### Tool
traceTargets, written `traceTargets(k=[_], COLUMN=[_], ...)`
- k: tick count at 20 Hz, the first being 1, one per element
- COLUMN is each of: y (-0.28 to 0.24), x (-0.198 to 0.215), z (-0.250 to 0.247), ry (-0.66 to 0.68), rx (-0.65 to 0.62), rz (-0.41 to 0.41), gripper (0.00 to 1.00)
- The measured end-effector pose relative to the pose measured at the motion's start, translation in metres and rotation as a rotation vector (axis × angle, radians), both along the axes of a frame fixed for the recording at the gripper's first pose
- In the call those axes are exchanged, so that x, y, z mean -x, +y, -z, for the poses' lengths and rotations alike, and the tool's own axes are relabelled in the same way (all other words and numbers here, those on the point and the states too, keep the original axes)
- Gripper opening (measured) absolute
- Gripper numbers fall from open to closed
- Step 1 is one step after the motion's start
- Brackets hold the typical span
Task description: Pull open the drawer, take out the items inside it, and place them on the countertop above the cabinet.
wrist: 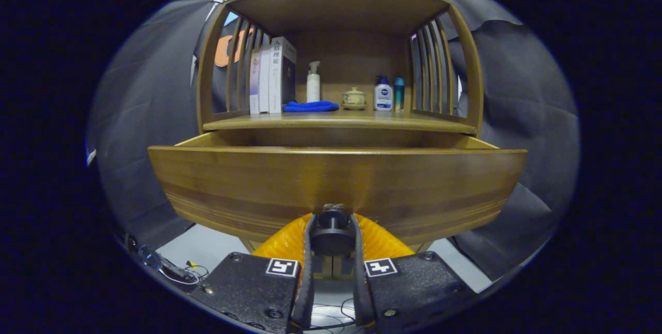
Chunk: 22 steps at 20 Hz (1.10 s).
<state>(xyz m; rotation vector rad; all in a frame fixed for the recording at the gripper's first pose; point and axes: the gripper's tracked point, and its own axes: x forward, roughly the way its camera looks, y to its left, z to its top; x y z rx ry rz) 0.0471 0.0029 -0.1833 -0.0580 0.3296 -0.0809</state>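
Nearest, gripper (pixel 332 238) closed around the dark round knob (pixel 332 230), one finger (pixel 309 251) pressing each side of it. Knob fixed low on the middle of the drawer (pixel 336 179) front. Two square markers (pixel 282 267) on the gripper body, either side of the fingers. Loose cables (pixel 176 271) on the pale floor, left of the gripper.

Drawer pulled out from the cabinet (pixel 339 60), its wide wooden front just beyond the fingertips, side walls running back under the countertop (pixel 339 121). Drawer interior hidden behind the front panel; contents cannot be told.

Above and behind the drawer, countertop forming the floor of an open wooden alcove with slatted sides (pixel 432 65) and a flat roof. On it, from left: three upright books (pixel 271 75) leaning against the left slats; a folded blue cloth (pixel 310 106) lying flat just beside the books; a white pump bottle (pixel 313 83) standing right behind the cloth; a small lidded ceramic pot (pixel 354 97) near the middle; a white bottle with blue cap (pixel 383 93); a slim blue bottle (pixel 399 93) touching or just beside it, close to the right slats.

Farthest back, black cloth wall (pixel 517 91) on both sides of the cabinet.
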Motion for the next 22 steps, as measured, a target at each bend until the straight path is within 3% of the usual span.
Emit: traceTargets(k=[3,13,17,21,22], y=[0.0,-0.002,-0.001,0.006,0.007], x=[0.017,0.012,0.028,0.059,0.065], z=[-0.002,0.005,0.019,-0.011,-0.025], ry=[0.006,0.017,0.15,0.158,0.143], rx=[-0.007,0.004,-0.011,-0.068,-0.061], rz=[-0.001,-0.053,-0.118,-0.165,-0.18], gripper=[0.33,0.34,0.51,0.58,0.64])
